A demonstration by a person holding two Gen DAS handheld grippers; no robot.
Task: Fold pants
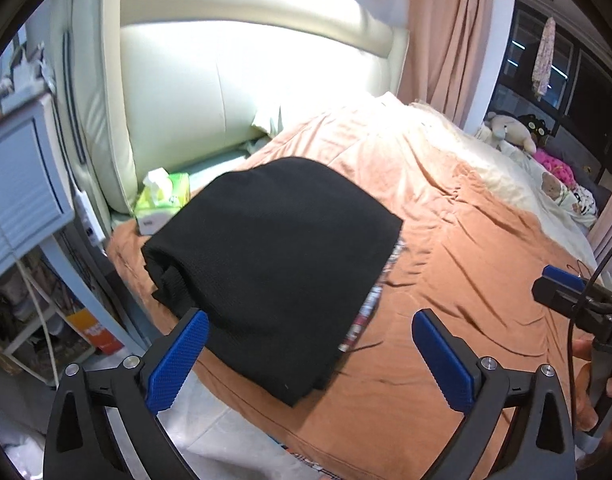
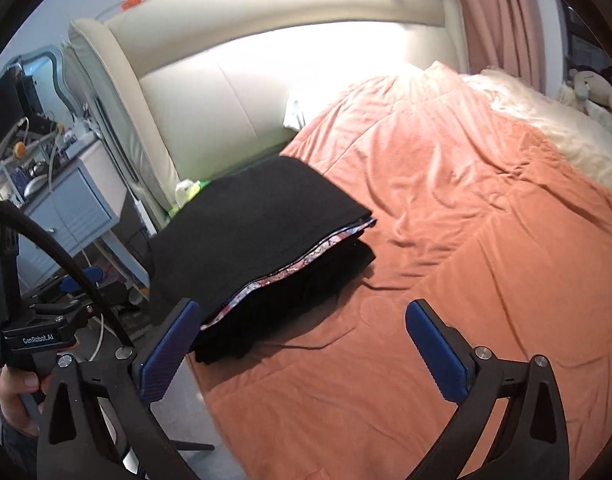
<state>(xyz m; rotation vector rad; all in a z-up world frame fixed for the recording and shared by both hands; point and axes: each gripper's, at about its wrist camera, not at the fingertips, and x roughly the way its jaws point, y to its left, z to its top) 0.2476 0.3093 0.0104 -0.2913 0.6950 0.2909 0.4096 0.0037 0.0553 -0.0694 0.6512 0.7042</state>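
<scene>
Nearest me, my left tool stands with its blue-padded fingers spread wide and nothing between them; my right tool is likewise wide open and empty. At the left-wrist view's right edge I see the right tool's tip and the hand gripping its handle. Just beyond both tools, the folded black knit pants lie in a thick stack on the orange quilted bedspread, near the bed's corner, a patterned red-and-white fabric edge showing between layers. Behind the stack sits a green tissue box, then the cream padded headboard. Farthest, stuffed toys rest by the pink curtain.
</scene>
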